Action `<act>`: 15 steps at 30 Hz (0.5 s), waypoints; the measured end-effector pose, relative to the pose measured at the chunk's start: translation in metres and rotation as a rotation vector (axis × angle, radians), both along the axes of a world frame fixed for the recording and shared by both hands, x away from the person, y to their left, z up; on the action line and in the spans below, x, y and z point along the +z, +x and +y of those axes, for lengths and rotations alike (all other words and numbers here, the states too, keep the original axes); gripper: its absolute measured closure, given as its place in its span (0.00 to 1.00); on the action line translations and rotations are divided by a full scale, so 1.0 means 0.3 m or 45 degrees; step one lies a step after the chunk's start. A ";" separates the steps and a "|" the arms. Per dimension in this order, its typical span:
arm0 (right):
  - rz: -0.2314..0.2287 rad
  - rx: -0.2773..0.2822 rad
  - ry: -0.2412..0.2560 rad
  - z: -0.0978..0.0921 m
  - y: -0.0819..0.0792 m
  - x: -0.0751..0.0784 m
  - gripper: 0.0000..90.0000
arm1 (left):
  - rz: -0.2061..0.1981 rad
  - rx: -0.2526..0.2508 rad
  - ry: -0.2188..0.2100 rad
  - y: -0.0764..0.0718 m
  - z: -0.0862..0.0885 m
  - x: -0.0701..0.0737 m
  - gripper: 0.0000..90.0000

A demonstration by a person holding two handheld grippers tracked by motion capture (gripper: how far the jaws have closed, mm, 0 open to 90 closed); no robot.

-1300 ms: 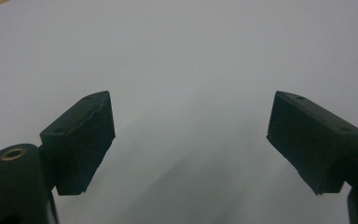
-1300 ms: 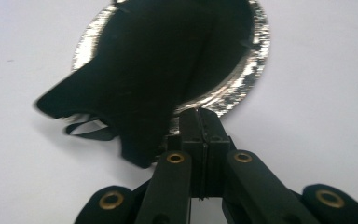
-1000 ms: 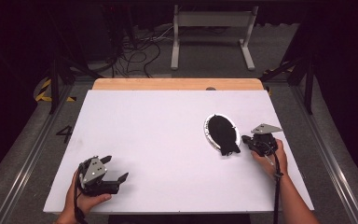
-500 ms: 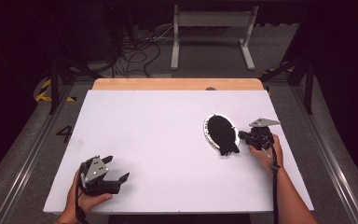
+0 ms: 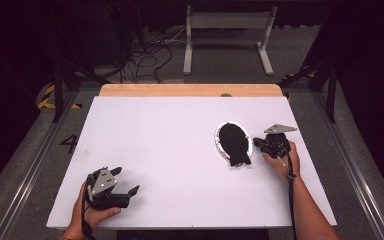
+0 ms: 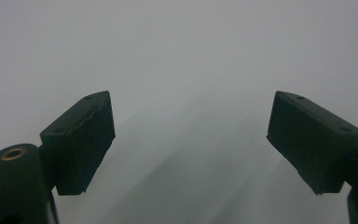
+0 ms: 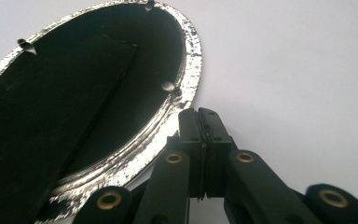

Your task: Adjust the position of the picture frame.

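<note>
My right gripper (image 7: 198, 114) is matt black plastic with small brass-coloured rivets. Just beside it, the oval frame (image 7: 186, 70) has a shiny, rough-textured silver metal rim and a dull black back panel. My left gripper (image 6: 191, 140) has 2 matt black pads. The table (image 5: 170, 135) is smooth matt white, edged with bare wood.

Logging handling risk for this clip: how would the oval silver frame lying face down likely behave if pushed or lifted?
The oval frame lies flat on the table, so it would probably slide, not roll. Its rim looks like rigid metal, likely stiff. The black easel flap on its back may swing loose when lifted.
</note>
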State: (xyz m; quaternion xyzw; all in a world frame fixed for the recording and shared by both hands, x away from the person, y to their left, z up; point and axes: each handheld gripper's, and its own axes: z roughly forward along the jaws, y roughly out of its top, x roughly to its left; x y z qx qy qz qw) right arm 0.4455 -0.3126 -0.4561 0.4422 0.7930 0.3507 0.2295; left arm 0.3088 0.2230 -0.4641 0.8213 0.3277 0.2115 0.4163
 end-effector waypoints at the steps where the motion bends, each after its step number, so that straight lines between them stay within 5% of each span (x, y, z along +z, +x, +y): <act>1: -0.008 0.003 -0.016 0.001 0.007 0.000 0.99 | 0.003 0.000 -0.002 0.002 0.001 -0.002 0.17; 6: -0.021 -0.002 -0.038 0.013 0.020 -0.001 1.00 | 0.010 -0.009 0.006 0.011 -0.004 -0.005 0.17; 15: -0.006 0.094 -0.025 0.038 0.011 -0.001 1.00 | 0.015 -0.026 0.013 0.014 -0.019 -0.006 0.17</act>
